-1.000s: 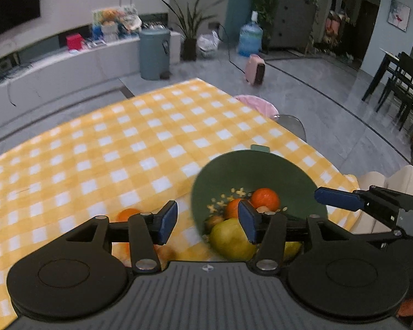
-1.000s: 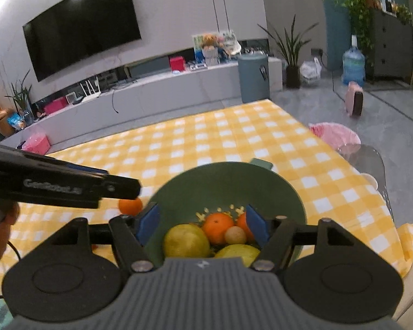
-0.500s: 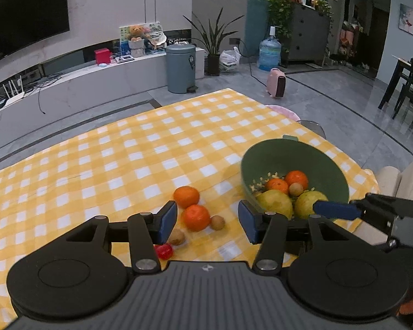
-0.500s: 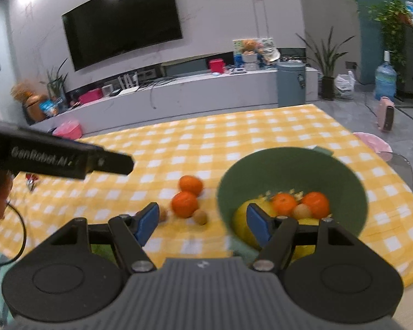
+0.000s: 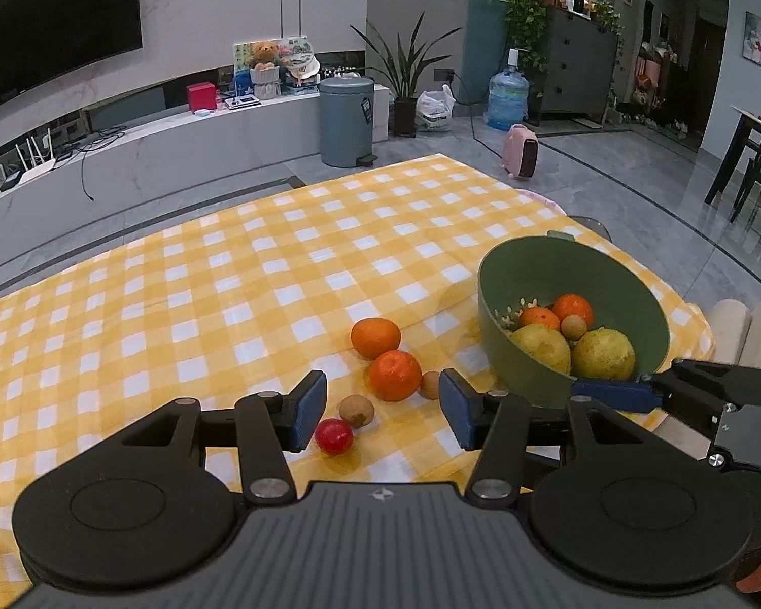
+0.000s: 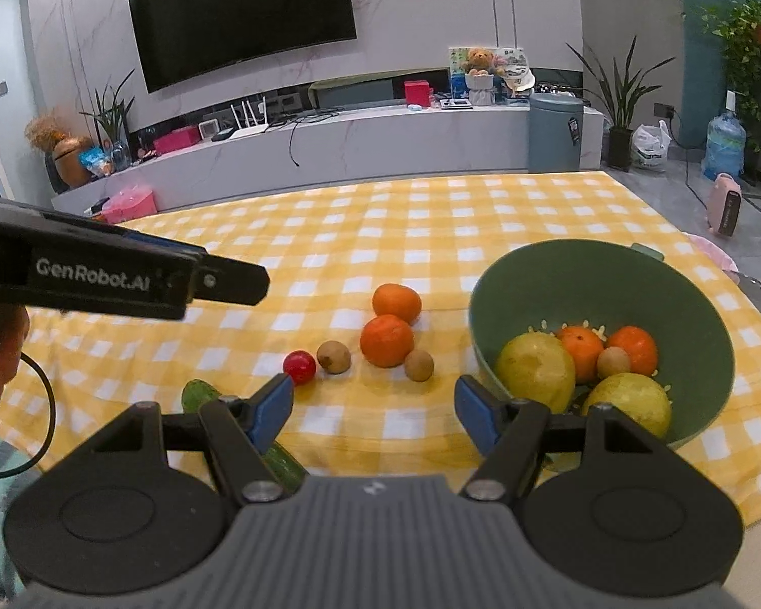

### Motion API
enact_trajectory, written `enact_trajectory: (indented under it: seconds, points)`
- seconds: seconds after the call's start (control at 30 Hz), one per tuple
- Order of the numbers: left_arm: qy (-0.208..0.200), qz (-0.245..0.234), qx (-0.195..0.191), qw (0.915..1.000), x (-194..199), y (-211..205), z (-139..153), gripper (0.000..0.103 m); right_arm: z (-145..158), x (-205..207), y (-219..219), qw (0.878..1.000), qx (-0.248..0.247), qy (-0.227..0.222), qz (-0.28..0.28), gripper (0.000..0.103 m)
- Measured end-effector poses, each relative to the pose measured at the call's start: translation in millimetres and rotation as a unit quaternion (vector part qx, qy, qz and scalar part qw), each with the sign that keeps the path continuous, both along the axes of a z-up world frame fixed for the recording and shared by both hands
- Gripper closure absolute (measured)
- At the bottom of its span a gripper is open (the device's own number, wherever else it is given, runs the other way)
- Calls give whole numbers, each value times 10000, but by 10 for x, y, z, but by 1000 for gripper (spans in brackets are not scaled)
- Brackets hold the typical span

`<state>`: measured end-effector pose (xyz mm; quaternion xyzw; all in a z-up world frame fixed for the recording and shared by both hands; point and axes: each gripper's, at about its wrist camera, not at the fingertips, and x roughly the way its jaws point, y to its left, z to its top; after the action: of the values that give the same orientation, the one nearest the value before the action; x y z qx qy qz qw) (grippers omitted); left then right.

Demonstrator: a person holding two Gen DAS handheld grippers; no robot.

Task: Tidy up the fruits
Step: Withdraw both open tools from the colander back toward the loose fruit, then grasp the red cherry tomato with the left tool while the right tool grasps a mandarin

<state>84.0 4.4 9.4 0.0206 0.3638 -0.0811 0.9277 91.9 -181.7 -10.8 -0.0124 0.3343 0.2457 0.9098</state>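
A green bowl [image 5: 502, 274] [image 6: 532, 274] on the yellow checked cloth holds two yellow-green pears [image 6: 535, 370], two oranges [image 6: 581, 347] and a small brown fruit [image 6: 613, 361]. Left of it on the cloth lie two oranges [image 5: 394, 374] [image 6: 386, 340], two small brown fruits [image 5: 357, 410] [image 6: 333, 356], a red cherry tomato [image 5: 334, 436] [image 6: 300, 366] and a cucumber [image 6: 198, 395]. My left gripper [image 5: 382, 408] is open and empty, above the loose fruits. My right gripper [image 6: 373, 413] is open and empty, near the table's front edge.
The table's right edge runs just past the bowl. A chair [image 5: 740, 325] stands at the right. The left gripper's body [image 6: 101, 274] crosses the left side of the right wrist view.
Both grippers have pulled back and up from the bowl and swung left. The loose fruits on the cloth have come into view. Both stayed open.
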Motion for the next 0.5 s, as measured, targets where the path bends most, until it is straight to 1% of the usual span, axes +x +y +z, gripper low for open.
enact_trajectory:
  seconds: [0.07,0.27,0.33,0.4,0.47,0.5]
  points:
    - [47,-17,-41,10000,7,36,-42,43,6,-9,44,9999,-72,-143,-48,25]
    - [220,163,-376,9989,93,246,-152,43,18,23,247,9971,-463,-546,260,26]
    - [274,208,-497,9982,129,319,-176,43,5,58,324,9955,-599,-623,379,30]
    - [352,256,-587,9973,171,383,-207,48,-23,103,394,9945,-680,-647,466,37]
    - [435,288,-641,9966,216,429,-247,51,-41,148,453,9940,-722,-617,544,44]
    - [481,303,-662,9962,232,454,-269,54,-56,175,483,9936,-753,-610,576,45]
